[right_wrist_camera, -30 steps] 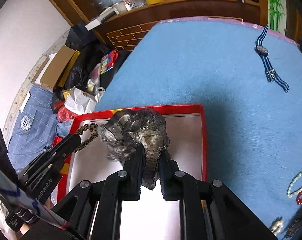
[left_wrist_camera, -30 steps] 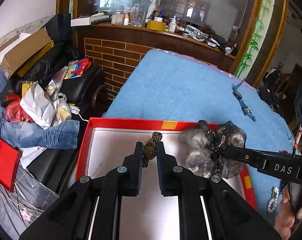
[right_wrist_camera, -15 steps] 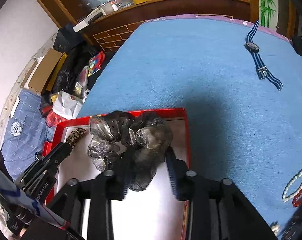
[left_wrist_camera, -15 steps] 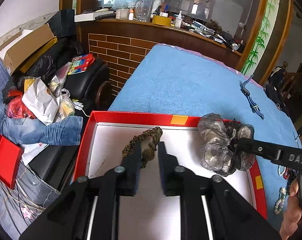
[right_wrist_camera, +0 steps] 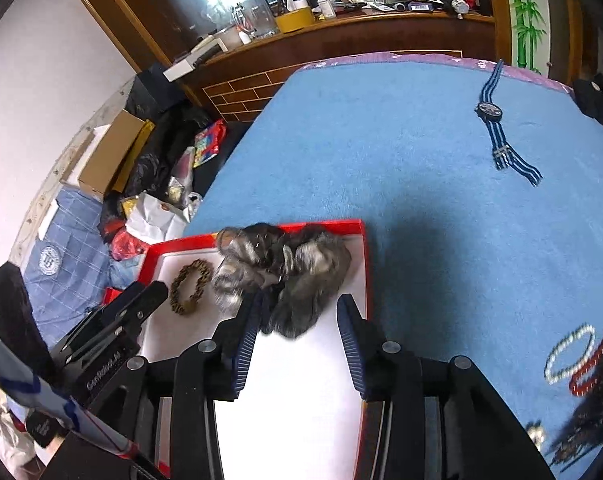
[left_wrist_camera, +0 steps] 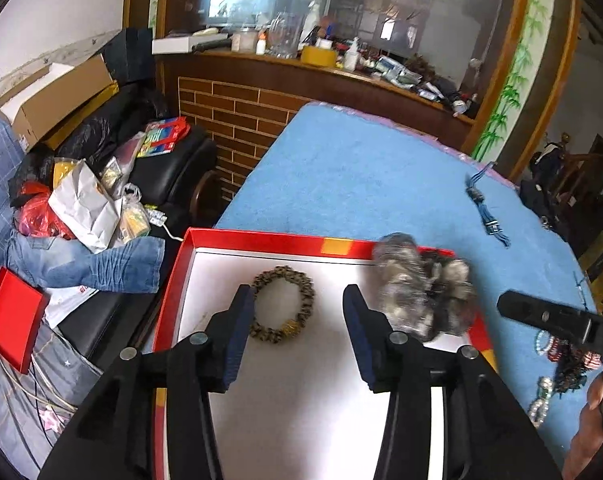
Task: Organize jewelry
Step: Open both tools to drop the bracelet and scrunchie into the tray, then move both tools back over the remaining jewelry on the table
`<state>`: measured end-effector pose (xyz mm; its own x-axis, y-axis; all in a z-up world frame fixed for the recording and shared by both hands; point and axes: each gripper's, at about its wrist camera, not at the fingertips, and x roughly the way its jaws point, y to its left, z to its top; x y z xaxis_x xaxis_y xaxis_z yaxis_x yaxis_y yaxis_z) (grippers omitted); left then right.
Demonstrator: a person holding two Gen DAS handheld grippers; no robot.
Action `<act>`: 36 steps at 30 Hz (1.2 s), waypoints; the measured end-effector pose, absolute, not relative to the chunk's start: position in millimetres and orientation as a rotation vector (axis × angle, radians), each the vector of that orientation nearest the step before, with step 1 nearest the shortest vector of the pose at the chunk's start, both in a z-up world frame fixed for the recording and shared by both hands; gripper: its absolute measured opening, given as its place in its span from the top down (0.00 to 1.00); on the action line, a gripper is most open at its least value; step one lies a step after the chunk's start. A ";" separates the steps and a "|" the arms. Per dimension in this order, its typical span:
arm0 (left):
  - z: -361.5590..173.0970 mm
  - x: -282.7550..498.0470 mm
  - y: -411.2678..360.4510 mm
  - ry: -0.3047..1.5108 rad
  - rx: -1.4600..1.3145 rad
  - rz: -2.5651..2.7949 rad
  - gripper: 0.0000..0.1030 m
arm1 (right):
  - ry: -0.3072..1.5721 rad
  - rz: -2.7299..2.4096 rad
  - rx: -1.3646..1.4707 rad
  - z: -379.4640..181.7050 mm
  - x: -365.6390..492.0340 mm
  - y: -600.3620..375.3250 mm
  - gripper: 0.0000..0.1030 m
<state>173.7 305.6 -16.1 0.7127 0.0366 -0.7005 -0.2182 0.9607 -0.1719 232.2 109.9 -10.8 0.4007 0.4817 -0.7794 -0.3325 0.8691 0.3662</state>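
Both pairs of fingers have just been opening and hold nothing, so lift the left gripper [left_wrist_camera: 297, 320] clear of the leopard bracelet [left_wrist_camera: 282, 304] and the right gripper [right_wrist_camera: 297, 322] off the grey scrunchie [right_wrist_camera: 289, 268] at its 12 o'clock, leaving both in the red box [left_wrist_camera: 261, 237].

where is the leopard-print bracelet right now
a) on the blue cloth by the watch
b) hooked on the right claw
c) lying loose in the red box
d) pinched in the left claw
c: the leopard-print bracelet lies flat as an open ring on the white floor of the red box, between the open left claw fingers, with neither pad pressing on it.
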 end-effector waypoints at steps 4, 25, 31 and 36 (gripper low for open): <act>-3.5 158.6 284.1 0.736 -0.238 0.101 0.53 | 1.027 0.530 0.193 -8.2 206.1 87.5 0.57; -12.9 115.1 102.9 0.806 -0.108 -0.177 0.51 | 0.941 0.397 0.348 -9.7 121.6 -115.1 0.58; -31.9 116.9 47.3 0.863 -0.020 -0.254 0.52 | 0.944 0.283 0.439 -25.5 118.3 -187.7 0.57; -53.2 129.3 15.3 0.922 0.023 -0.276 0.52 | 0.965 0.246 0.488 -42.6 126.1 -213.9 0.56</act>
